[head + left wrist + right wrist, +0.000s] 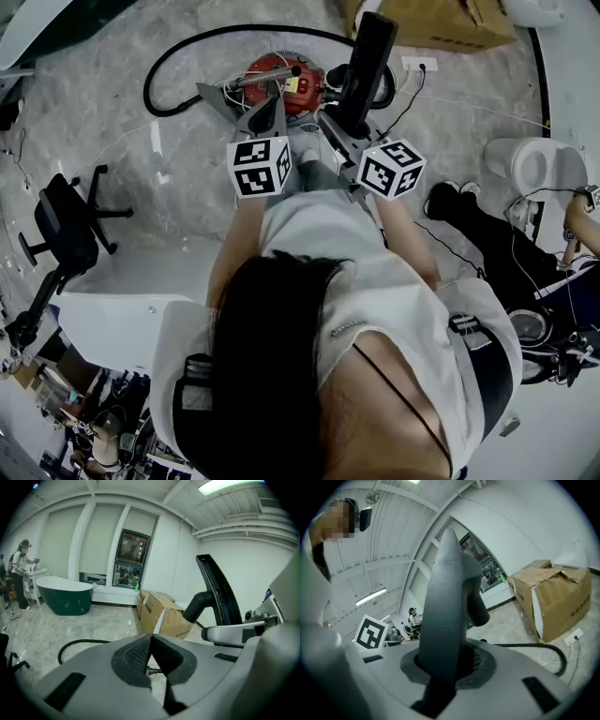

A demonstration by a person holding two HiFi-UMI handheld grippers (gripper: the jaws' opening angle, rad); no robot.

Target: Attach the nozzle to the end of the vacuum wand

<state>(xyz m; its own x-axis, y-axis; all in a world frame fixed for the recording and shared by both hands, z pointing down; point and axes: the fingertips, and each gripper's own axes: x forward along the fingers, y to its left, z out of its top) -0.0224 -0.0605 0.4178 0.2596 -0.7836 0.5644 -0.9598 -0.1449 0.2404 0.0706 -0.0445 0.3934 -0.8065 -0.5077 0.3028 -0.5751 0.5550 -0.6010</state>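
Black and long, the nozzle (pixel 443 606) stands upright between the 2 jaws of the right hand-held gripper (pixel 449 665), which are closed narrowly on its lower end. A short angled neck sticks out to the right of the nozzle near its top. In the head view the nozzle (pixel 367 64) rises over the red vacuum cleaner (pixel 279 82), which sits on the grey stone floor (pixel 112 122). The right hand-held gripper (pixel 345 131) grips the end of the nozzle nearer the person.

The left hand-held gripper (pixel 150 654) has its jaws pressed fully together with nothing between them. In the head view the left hand-held gripper (pixel 272 105) points toward the vacuum cleaner, just left of the right one. In the left gripper view the nozzle (pixel 216 590) shows up and to the right, apart from the left jaws.

A black hose (pixel 80 640) loops on the floor. A torn cardboard box (pixel 553 599) sits beyond it, and a green bathtub (pixel 65 595) stands by the far wall. A black office chair (pixel 66 225) stands to the person's left.
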